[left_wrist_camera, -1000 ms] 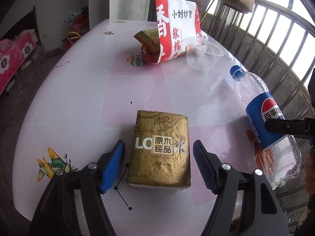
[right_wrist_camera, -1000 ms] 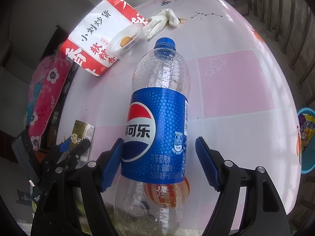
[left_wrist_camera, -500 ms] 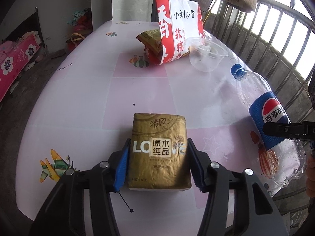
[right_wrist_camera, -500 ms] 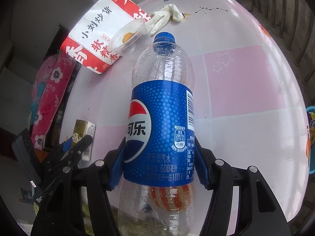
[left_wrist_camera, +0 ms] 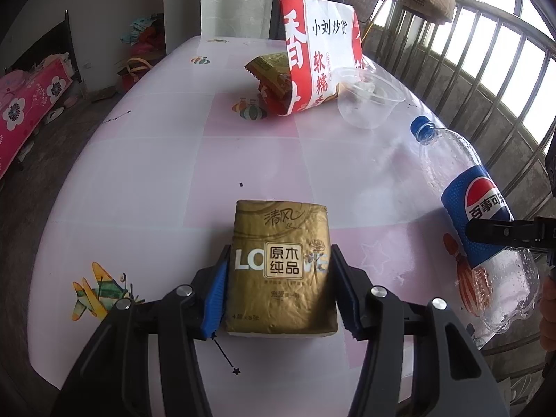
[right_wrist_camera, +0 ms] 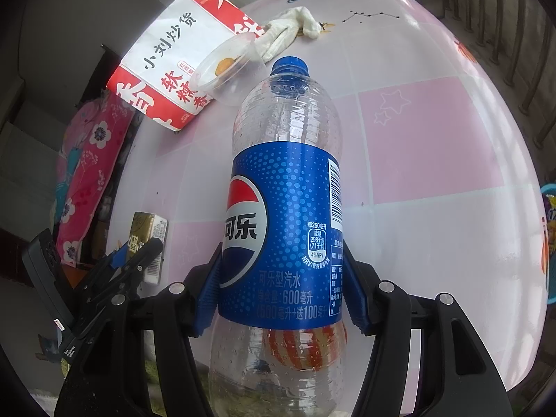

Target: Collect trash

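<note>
A gold tissue pack [left_wrist_camera: 281, 264] lies near the front of the pink table [left_wrist_camera: 146, 187]. My left gripper [left_wrist_camera: 279, 292] is shut on its two sides. An empty Pepsi bottle [right_wrist_camera: 283, 229] with a blue cap points away from me. My right gripper [right_wrist_camera: 281, 288] is shut on its blue label. The bottle also shows in the left wrist view [left_wrist_camera: 476, 219] at the right table edge, with a right gripper finger across it. The tissue pack and the left gripper show at the left in the right wrist view [right_wrist_camera: 147, 239].
A red and white snack bag [left_wrist_camera: 319, 66], a gold wrapper [left_wrist_camera: 271, 71] and a clear plastic cup [left_wrist_camera: 368, 100] sit at the far side of the table. A white cloth [right_wrist_camera: 288, 33] lies behind the cup. Metal railings [left_wrist_camera: 486, 80] run along the right.
Both grippers went from open to shut: the left closed on the tissue pack, the right on the bottle. Both have also moved slightly forward.
</note>
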`<state>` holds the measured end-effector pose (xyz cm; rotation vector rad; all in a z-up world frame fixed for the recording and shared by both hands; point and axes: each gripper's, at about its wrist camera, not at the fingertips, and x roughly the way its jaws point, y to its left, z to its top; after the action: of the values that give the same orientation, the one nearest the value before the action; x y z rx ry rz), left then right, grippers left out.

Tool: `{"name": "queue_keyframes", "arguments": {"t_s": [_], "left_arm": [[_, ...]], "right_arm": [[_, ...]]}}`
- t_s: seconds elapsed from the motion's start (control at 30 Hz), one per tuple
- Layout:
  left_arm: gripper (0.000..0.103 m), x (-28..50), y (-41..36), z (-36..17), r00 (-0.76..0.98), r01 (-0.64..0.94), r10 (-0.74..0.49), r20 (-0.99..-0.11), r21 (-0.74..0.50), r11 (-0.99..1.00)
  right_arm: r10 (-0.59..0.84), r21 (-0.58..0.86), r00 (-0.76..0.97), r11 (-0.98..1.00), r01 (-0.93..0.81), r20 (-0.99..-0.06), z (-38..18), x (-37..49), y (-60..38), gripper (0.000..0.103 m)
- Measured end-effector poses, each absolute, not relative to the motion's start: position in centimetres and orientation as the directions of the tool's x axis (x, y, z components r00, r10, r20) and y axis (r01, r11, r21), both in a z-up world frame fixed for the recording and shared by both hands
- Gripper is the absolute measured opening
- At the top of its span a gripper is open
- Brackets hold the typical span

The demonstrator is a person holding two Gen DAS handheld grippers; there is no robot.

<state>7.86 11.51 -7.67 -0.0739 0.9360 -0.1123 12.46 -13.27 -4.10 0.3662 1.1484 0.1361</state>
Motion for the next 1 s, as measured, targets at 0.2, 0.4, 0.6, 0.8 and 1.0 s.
{"name": "queue_keyframes", "arguments": {"t_s": [0.2, 0.4, 0.6, 0.8, 1.0], "left_arm": [[0.053, 7.80, 11.48, -7.67, 0.586, 0.068, -0.125, -0.801, -0.105, 0.992], [0.053, 7.70, 11.31, -7.71, 0.582, 0.072, -0.117, -0.805, -0.093, 0.993], [0.053, 7.66, 10.75, -7.87, 0.587, 0.082, -0.088, -0.805, -0.049, 0.995], [0.053, 7.68, 10.87, -7.94, 0.598, 0.076, -0.082, -0.798, -0.046, 0.996], [0.052, 7.67, 11.09, -7.93, 0.600, 0.071, -0.088, -0.795, -0.057, 0.996]], "right_arm": [[0.295, 0.357, 0.404, 0.930, 0.087, -0.866, -4.14, 12.58, -13.33, 0.057], [0.299, 0.362, 0.401, 0.928, 0.089, -0.866, -4.17, 12.81, -13.33, 0.057], [0.304, 0.367, 0.400, 0.926, 0.089, -0.865, -4.18, 12.81, -13.43, 0.057], [0.306, 0.368, 0.403, 0.926, 0.085, -0.863, -4.09, 12.71, -13.53, 0.057], [0.307, 0.372, 0.407, 0.924, 0.091, -0.860, -3.91, 12.49, -13.42, 0.057]]}}
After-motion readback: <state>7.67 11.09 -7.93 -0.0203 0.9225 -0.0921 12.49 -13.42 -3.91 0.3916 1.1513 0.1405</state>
